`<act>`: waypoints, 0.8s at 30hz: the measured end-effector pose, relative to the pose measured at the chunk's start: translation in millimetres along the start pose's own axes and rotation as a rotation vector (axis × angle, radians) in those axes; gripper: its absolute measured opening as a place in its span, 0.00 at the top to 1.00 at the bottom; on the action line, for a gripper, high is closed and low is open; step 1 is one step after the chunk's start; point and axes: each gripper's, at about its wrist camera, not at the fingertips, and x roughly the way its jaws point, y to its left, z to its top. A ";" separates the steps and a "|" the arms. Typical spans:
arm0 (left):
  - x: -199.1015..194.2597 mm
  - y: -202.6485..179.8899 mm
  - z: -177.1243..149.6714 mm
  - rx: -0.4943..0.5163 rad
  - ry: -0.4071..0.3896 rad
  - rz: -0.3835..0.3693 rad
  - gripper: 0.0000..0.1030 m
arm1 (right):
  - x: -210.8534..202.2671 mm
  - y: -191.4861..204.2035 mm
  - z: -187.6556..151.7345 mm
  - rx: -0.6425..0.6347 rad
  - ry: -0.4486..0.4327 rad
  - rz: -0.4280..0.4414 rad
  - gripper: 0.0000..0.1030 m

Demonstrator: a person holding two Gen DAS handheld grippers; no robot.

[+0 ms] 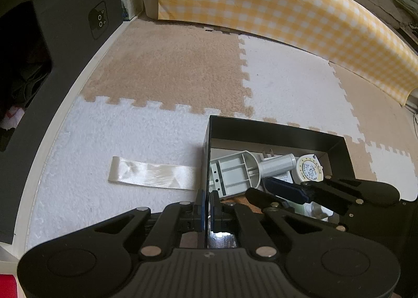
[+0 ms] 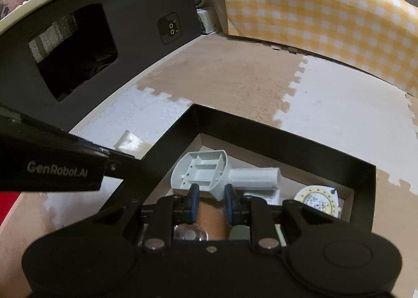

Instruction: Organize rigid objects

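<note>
A black open box (image 1: pixel 277 129) stands on the foam mat; it also shows in the right wrist view (image 2: pixel 287 141). Inside lie a grey plastic part with a tube handle (image 1: pixel 235 170) (image 2: pixel 206 167) and a round white-and-yellow disc (image 1: pixel 309 168) (image 2: pixel 317 200). My left gripper (image 1: pixel 208 202) is shut on the box's left wall. My right gripper (image 2: pixel 211 195) hangs open over the box, just above the grey part; it shows in the left wrist view (image 1: pixel 282 193) too. A clear round object (image 2: pixel 186 232) lies beneath it.
A shiny pale ribbon strip (image 1: pixel 151 174) lies on the white mat left of the box. A dark cabinet with an opening (image 2: pixel 78 47) stands at the left. A yellow checked cloth (image 1: pixel 274 3) drapes across the back.
</note>
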 end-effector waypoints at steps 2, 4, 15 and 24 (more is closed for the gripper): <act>0.0 -0.2 0.0 0.001 0.000 0.001 0.98 | -2.5 -1.6 -0.4 0.002 0.004 -0.002 0.79; 0.0 0.1 -0.1 0.001 0.000 0.001 0.98 | -5.9 -3.0 -0.5 0.007 0.011 -0.002 0.78; 0.2 0.7 0.6 0.001 0.000 0.004 0.98 | -41.8 -5.5 2.1 0.041 -0.009 -0.012 0.44; 0.5 1.5 0.7 0.004 -0.001 0.008 0.98 | -90.2 -13.3 4.7 0.095 -0.056 -0.041 0.17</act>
